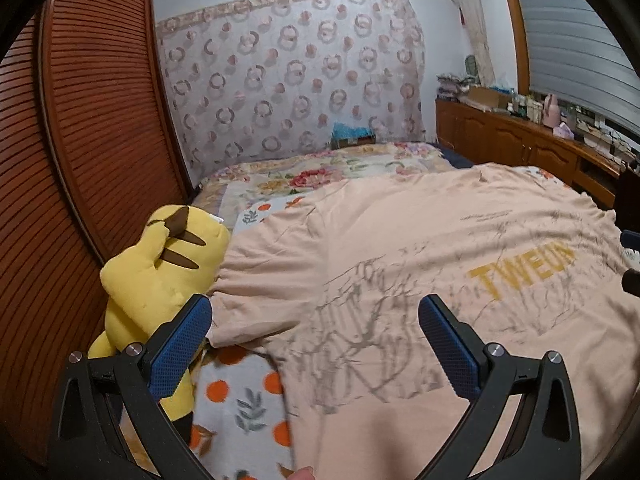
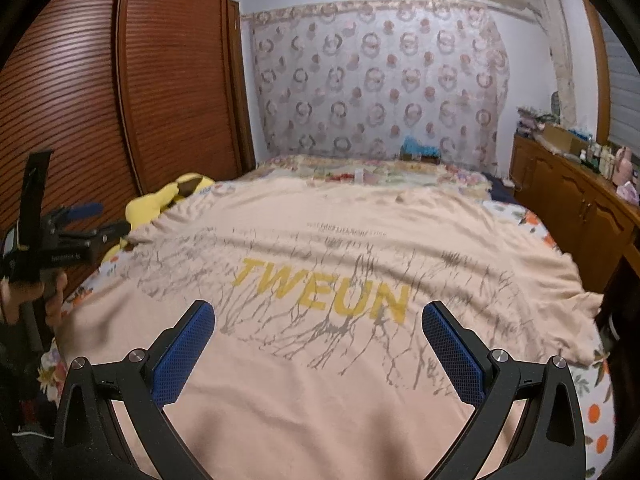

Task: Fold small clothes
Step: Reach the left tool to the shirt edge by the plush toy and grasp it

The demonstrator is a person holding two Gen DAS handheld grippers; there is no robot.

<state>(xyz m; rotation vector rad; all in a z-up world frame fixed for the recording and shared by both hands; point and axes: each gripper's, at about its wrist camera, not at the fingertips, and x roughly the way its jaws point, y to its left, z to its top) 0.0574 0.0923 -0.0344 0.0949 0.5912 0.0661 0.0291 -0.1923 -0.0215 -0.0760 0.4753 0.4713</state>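
A peach T-shirt [image 1: 420,248] [image 2: 320,248] lies spread flat on the bed, printed with grey branch lines and the yellow word TWEUN [image 2: 324,288]. My left gripper [image 1: 314,316] hovers open over the shirt's left side, near its left sleeve, with nothing between the blue pads. My right gripper [image 2: 318,320] is open above the shirt's lower middle, just below the lettering, also holding nothing. In the right wrist view the left gripper [image 2: 76,228] shows at the far left edge, held by a hand.
A yellow plush toy [image 1: 160,280] [image 2: 168,200] lies at the bed's left edge against a louvred wooden wardrobe [image 1: 80,140]. Under the shirt is an orange-patterned blanket [image 1: 240,400]. A wooden cabinet [image 2: 580,208] with clutter runs along the right.
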